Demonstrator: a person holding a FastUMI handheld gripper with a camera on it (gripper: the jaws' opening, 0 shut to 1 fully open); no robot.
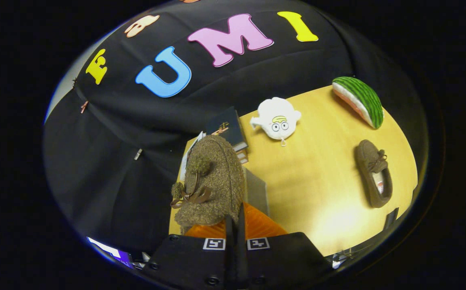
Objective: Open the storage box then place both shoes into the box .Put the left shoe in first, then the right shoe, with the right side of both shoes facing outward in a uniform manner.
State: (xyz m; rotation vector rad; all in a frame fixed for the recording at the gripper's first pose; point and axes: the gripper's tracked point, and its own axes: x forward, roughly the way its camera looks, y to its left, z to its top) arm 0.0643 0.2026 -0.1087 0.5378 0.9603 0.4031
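The tool (236, 225) is pinched shut on the fuzzy shoe's (211, 181) soft, light rim; the other shoe (374, 174) near the desk's (317, 189) right edge looks equally floppy, best taken by its collar

Gripper (236, 225) fingers pressed together, clamped on shoe (211, 181), held raised.

No legible text, brand or number. The gripper (236, 225), its fingers pressed together on the brown shoe (211, 183), carries two square coded markers (235, 243). The dark book (227, 129) bears gilt lettering too small to read.
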